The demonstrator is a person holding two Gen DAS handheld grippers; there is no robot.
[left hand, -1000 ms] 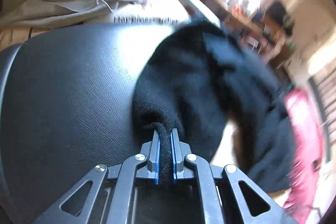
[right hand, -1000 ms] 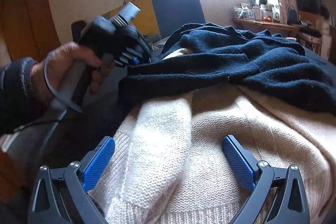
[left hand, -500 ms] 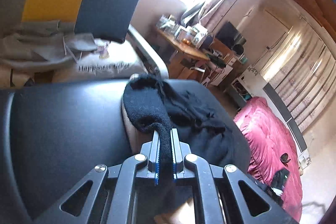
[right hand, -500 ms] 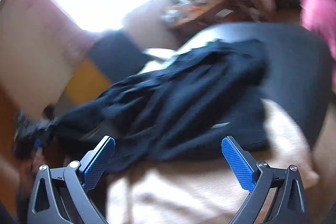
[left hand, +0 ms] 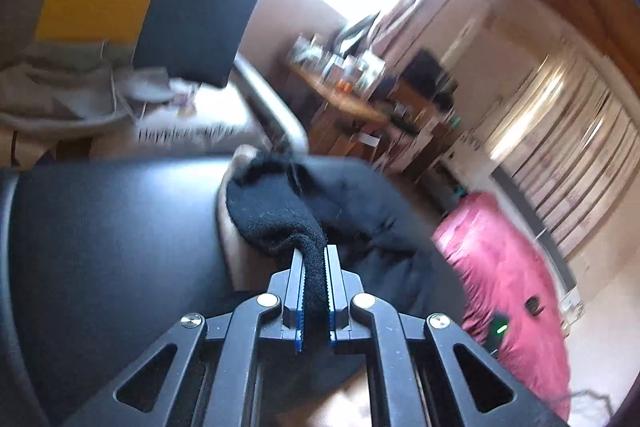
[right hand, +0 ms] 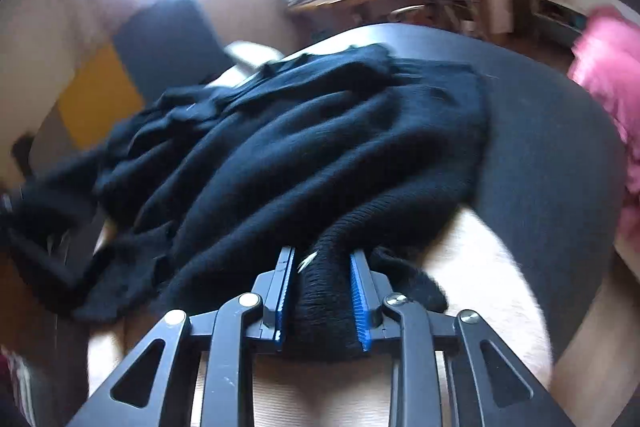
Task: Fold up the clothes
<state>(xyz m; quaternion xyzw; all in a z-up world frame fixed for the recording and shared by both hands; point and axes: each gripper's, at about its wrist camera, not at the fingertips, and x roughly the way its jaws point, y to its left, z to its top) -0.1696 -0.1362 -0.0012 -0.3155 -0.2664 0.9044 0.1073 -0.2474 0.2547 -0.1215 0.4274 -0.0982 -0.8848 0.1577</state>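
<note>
— Black knit: where does the sweater (right hand: pixel 304 147) lie?
— Spread crumpled over a cream garment (right hand: pixel 492 283) on the dark padded bench (left hand: pixel 108 227).
— Left gripper (left hand: pixel 315 291)?
— Level, pointing across the bench; fingers (left hand: pixel 295 287) nearly together, clamping a thin fold of the sweater (left hand: pixel 276 223).
— Right gripper (right hand: pixel 322 297)?
— Low over the cream garment, fingers (right hand: pixel 359 291) part closed on the bunched ribbed hem.
— Containers?
— Cannot tell; background blurred.

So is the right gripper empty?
No, the right gripper is clamped on a bunched ribbed edge of the black sweater, which lies over a cream sweater.
</note>
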